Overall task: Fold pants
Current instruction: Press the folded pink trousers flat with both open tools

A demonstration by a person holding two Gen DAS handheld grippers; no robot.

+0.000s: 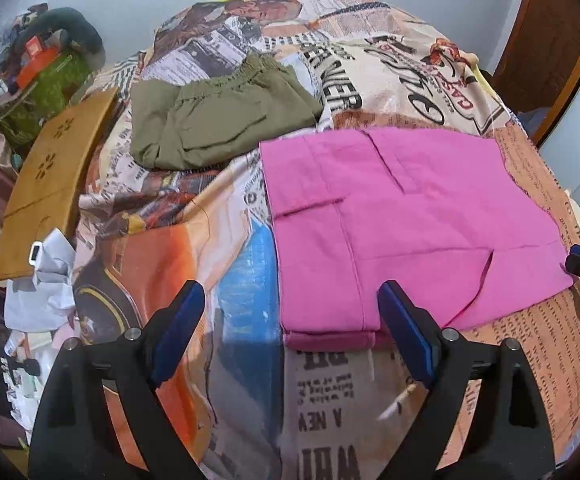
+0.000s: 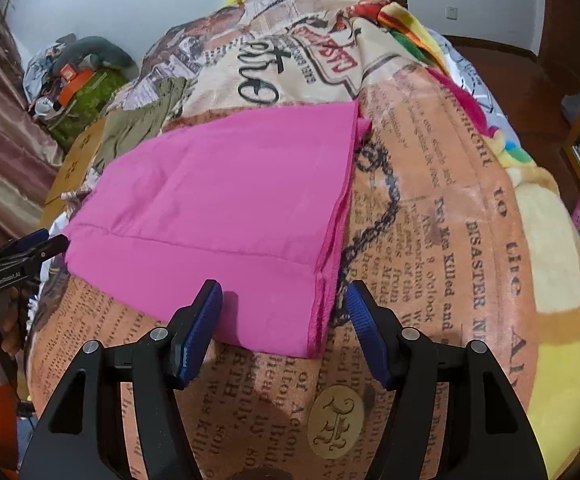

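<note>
Pink pants (image 1: 402,216) lie folded flat on a newspaper-print bedspread (image 2: 430,240), both left tongs (image 1: 290,320) and right tongs (image 2: 282,320) wide open and empty at its near edge, apparently between folds; next likely calls for gripping that edge.

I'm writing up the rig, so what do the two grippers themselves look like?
Both match. The left gripper and right gripper have black angular plastic frames with silver pivot pins and ribbed blue pads on each finger. White lettering marks the left gripper's side, too small to read.
</note>
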